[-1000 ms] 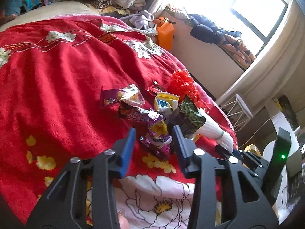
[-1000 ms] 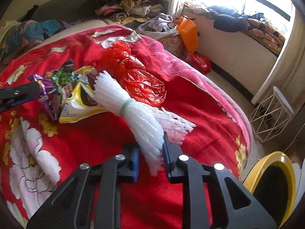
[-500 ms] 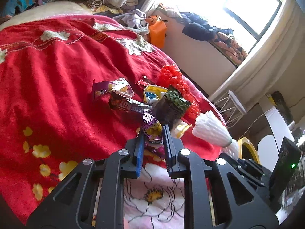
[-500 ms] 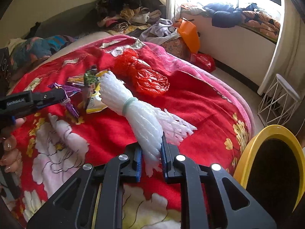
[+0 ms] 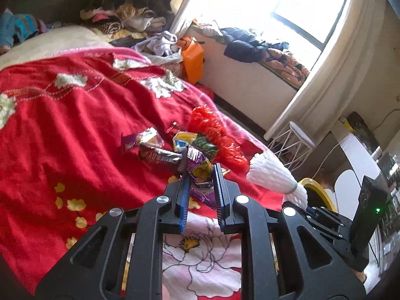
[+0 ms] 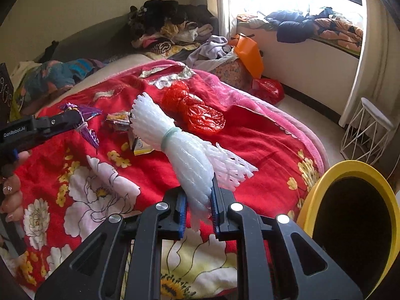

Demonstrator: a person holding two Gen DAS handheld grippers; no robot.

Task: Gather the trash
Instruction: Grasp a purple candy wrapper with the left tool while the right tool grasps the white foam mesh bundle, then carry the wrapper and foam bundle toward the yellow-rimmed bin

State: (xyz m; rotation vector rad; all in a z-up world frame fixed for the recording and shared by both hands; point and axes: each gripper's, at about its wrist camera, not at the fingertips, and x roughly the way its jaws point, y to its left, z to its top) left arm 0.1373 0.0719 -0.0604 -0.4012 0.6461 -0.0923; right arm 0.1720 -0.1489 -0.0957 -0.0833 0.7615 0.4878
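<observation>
My left gripper (image 5: 200,175) is shut on a purple snack wrapper (image 5: 198,170) and holds it above the red bedspread (image 5: 62,130). It also shows in the right wrist view (image 6: 82,122). My right gripper (image 6: 198,187) is shut on a white foam-net bundle (image 6: 172,140), lifted off the bed; the bundle also shows in the left wrist view (image 5: 270,172). More wrappers (image 5: 147,145) and a red plastic bag (image 6: 197,112) lie on the bedspread. A yellow-rimmed bin (image 6: 350,220) stands at the right beside the bed.
Piles of clothes (image 6: 170,30) lie at the head of the bed and on the window ledge (image 6: 312,27). An orange bag (image 6: 247,52) and a white wire stool (image 6: 367,130) stand on the floor near the window.
My left gripper closed on the purple wrapper and lifted it off the bed. My right gripper raised the foam net and moved back, bringing the yellow bin into view.
</observation>
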